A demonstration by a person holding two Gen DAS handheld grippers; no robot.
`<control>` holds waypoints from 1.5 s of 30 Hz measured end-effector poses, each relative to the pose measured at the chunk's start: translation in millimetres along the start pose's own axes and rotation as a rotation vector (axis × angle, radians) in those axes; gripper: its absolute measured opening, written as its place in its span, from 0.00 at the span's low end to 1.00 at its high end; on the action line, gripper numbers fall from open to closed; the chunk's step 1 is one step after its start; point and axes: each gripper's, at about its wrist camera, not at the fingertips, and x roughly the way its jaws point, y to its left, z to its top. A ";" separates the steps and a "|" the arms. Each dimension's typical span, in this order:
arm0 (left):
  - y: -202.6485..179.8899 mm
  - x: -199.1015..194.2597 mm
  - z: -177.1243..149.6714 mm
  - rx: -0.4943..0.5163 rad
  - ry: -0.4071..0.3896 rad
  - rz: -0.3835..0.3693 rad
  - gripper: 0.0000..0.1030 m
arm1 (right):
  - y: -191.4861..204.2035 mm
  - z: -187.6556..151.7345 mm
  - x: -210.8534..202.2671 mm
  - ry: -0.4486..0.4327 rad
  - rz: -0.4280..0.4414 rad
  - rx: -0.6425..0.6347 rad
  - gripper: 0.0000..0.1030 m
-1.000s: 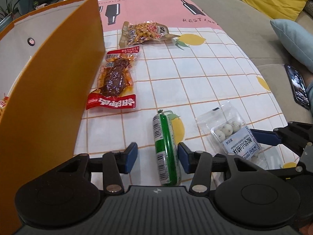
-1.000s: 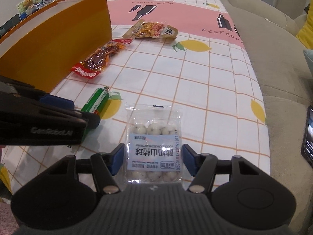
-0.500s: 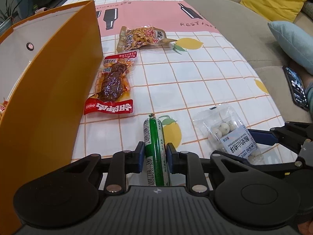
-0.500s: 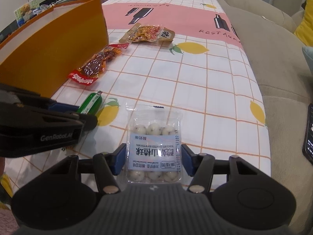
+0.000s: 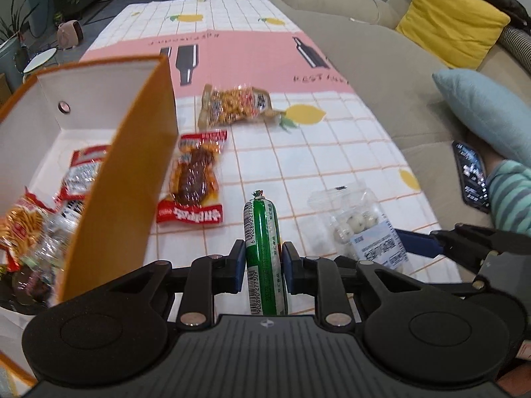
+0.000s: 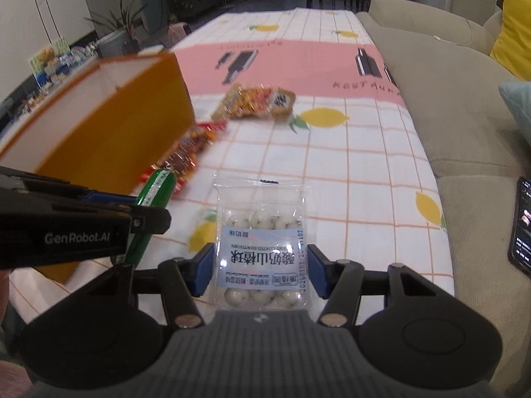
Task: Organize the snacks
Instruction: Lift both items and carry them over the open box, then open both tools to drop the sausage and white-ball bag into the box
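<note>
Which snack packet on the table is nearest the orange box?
The red packet of dark meat, lying right beside the orange box. The peanut packet lies farther out on the cloth, and the other two snacks are in grippers.

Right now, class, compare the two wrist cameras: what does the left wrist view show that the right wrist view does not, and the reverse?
Only the left wrist view looks into the orange box, showing snack packets already inside, and shows a striped sleeve by the sofa.

Only the right wrist view shows the readable label on the bag of white balls, which sits between the right hand-held gripper fingers.

Both show the green sausage clamped in the left hand-held gripper, the peanut packet, the red meat packet, the lemon tablecloth and the phone.
</note>
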 end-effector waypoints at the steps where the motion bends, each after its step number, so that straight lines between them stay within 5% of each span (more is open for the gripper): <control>1: 0.1 -5.1 2.8 0.003 -0.002 -0.001 0.24 | 2.0 1.6 -3.8 -0.006 0.006 0.002 0.54; 13: 20.5 -75.6 33.6 0.089 -0.058 0.023 0.24 | 30.7 36.3 -50.7 -0.113 0.125 0.018 0.54; 24: 77.3 -123.9 59.2 0.105 -0.101 0.137 0.24 | 84.7 93.8 -60.9 -0.167 0.282 -0.105 0.54; 36: 160.1 -72.4 65.5 0.036 -0.015 0.221 0.24 | 156.5 170.5 3.8 -0.115 0.355 -0.344 0.54; 45: 196.7 -18.5 68.9 -0.011 0.060 0.241 0.24 | 184.2 180.2 84.0 0.017 0.235 -0.522 0.54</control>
